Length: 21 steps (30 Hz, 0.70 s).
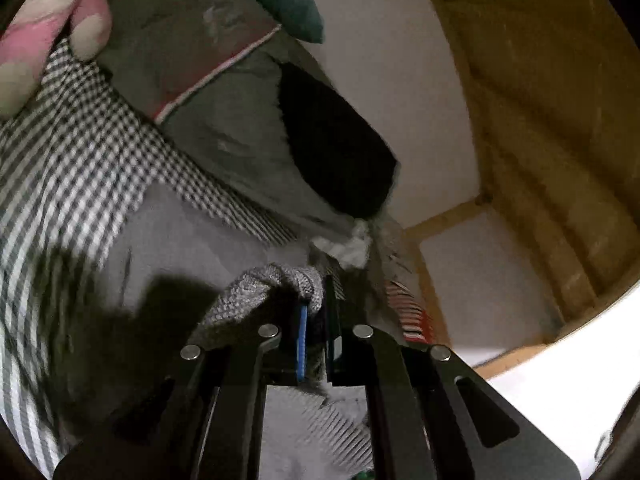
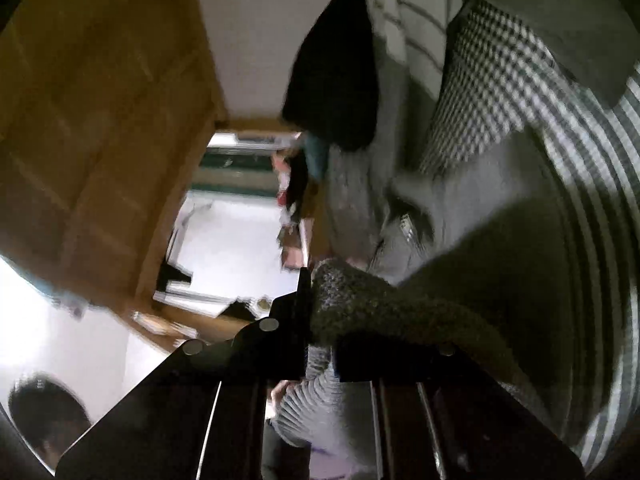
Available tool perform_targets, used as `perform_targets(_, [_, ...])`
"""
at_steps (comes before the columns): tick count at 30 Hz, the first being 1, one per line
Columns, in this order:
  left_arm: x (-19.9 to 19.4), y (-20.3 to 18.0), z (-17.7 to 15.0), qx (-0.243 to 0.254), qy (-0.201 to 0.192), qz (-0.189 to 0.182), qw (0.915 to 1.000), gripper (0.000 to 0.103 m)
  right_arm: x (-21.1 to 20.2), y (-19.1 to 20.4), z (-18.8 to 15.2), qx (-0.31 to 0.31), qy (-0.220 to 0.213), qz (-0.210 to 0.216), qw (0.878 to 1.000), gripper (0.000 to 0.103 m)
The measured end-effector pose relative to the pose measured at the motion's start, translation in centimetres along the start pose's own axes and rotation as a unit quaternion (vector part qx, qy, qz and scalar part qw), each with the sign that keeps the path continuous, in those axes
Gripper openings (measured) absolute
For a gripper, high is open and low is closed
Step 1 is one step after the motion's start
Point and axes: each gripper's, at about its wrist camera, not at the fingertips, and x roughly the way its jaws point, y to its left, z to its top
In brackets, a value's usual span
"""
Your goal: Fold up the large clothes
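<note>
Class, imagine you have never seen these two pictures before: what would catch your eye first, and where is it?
First, the grey knit garment bunched low in the middle of both views, pinched by the left gripper and by the right gripper. Behind it lies a checked cloth, at left in the left view, with a black cloth above. Wooden panelling fills the outer side.

Knit garment (image 1: 276,280) on bedding (image 1: 80,152); pillow (image 1: 336,148) behind.

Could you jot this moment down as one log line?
step: lifting | left gripper: shut on grey knitted garment | right gripper: shut on same garment | backdrop: checked bedding
</note>
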Motion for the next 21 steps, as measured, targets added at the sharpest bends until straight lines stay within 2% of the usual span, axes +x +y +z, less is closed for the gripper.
perform_targets(1, [1.1,0.5,1.3,0.001,0.000,0.011,0.9999,0.005,1.1,-0.9,2.1,0.014,-0.010,-0.007,1.000,0.009])
perform_targets(4, [4.8,2.6,4.4,0.002,0.010,0.047,0.9988,0.005,4.6,-2.4,5.8,0.031,-0.020,-0.063,0.997,0.009])
perform_targets(7, [8.4,5.5,6.1,-0.005,0.043,0.078,0.9960,0.006,7.4,-5.3,8.8,0.050,-0.013,-0.160,0.986,0.009])
perform_targets(8, [9.1,6.3,6.3,-0.003,0.048,0.094,0.9944,0.013,8.1,-5.7,9.3,0.039,-0.002,-0.188,0.981,0.010])
perform_targets(10, [9.9,7.4,6.7,-0.007,0.060,0.092,0.9940,0.050,9.2,-5.3,10.0,0.016,0.024,-0.189,0.981,0.013])
perform_targets(11, [9.5,7.3,7.0,-0.006,0.054,0.073,0.9959,0.085,9.5,-5.0,10.3,0.008,0.036,-0.190,0.981,0.024])
perform_targets(12, [8.8,6.8,7.4,0.005,0.040,0.063,0.9972,0.097,9.8,-4.2,10.7,-0.008,0.053,-0.193,0.980,0.048])
perform_targets(14, [7.2,5.7,8.3,0.029,0.023,0.050,0.9981,0.097,9.4,-2.0,11.3,-0.043,0.070,-0.186,0.979,0.080])
perform_targets(15, [6.2,4.8,8.8,0.042,0.016,0.033,0.9984,0.097,9.3,-0.9,11.6,-0.052,0.078,-0.186,0.978,0.091])
perform_targets(16, [5.4,4.0,9.1,0.054,0.012,0.024,0.9982,0.097,8.9,0.6,11.9,-0.073,0.086,-0.202,0.973,0.097])
perform_targets(18, [4.4,1.9,9.1,0.094,0.019,0.030,0.9950,0.097,7.1,3.0,11.5,-0.102,0.070,-0.245,0.961,0.100])
perform_targets(19, [4.7,0.8,8.6,0.126,0.047,0.057,0.9892,0.097,6.5,4.1,11.5,-0.113,0.068,-0.252,0.959,0.100])
perform_targets(20, [5.6,0.1,8.0,0.150,0.078,0.081,0.9823,0.097,6.1,5.6,11.3,-0.135,0.073,-0.261,0.953,0.100])
perform_targets(21, [6.9,-0.9,6.0,0.187,0.139,0.103,0.9669,0.097,5.9,6.8,10.8,-0.156,0.077,-0.272,0.946,0.100])
